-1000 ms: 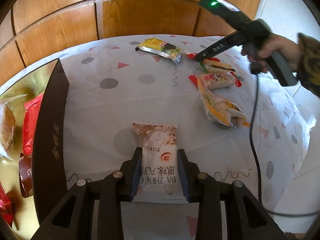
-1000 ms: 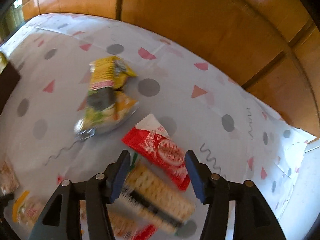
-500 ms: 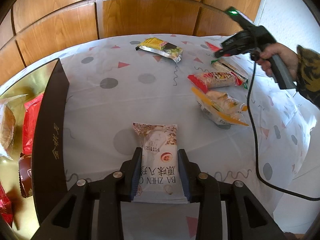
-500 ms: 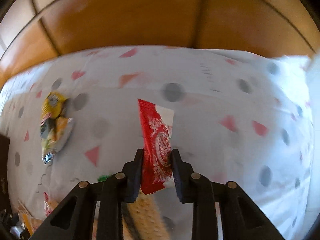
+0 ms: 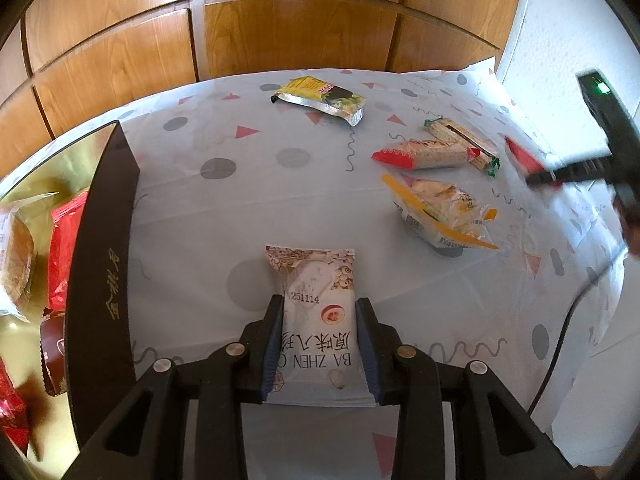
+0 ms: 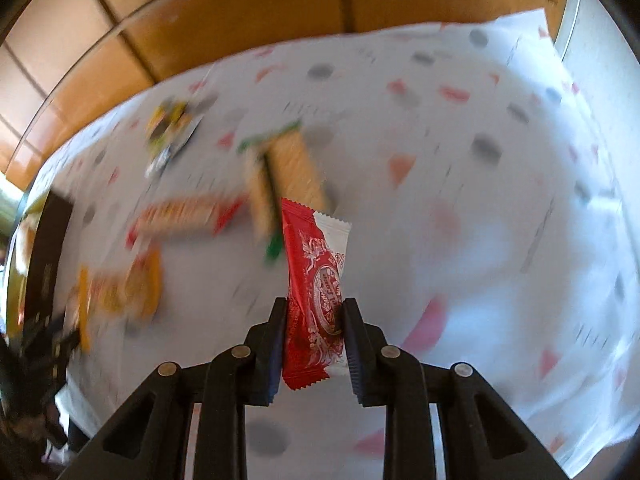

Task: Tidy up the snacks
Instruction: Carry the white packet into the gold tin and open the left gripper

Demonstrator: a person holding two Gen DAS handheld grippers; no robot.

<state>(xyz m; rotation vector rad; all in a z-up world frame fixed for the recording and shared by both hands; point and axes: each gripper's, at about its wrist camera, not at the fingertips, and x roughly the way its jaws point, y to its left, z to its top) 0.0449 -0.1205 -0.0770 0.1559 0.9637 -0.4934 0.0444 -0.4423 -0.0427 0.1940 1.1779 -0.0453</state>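
My left gripper (image 5: 319,344) is shut on a white and beige snack packet (image 5: 314,312) that lies on the patterned tablecloth near the front. In the left wrist view my right gripper (image 5: 538,174) hovers blurred at the far right, above the cloth, with a red wrapper (image 5: 520,156) in it. The right wrist view shows that gripper (image 6: 314,332) shut on the red and white snack packet (image 6: 316,292), held up off the table. A black gift box (image 5: 100,260) with a gold inside stands at the left and holds several snacks.
Loose on the cloth lie a yellow and black packet (image 5: 320,98), a green-ended cracker pack (image 5: 464,142), a red-ended cracker pack (image 5: 424,154) and an orange and clear bag (image 5: 440,212). Wooden panels (image 5: 280,20) rise behind the table. A cable (image 5: 560,332) hangs at the right.
My right gripper closed on the red packet, lifted it off the table and swung to the right with a roll. The left gripper and its white packet stayed still.
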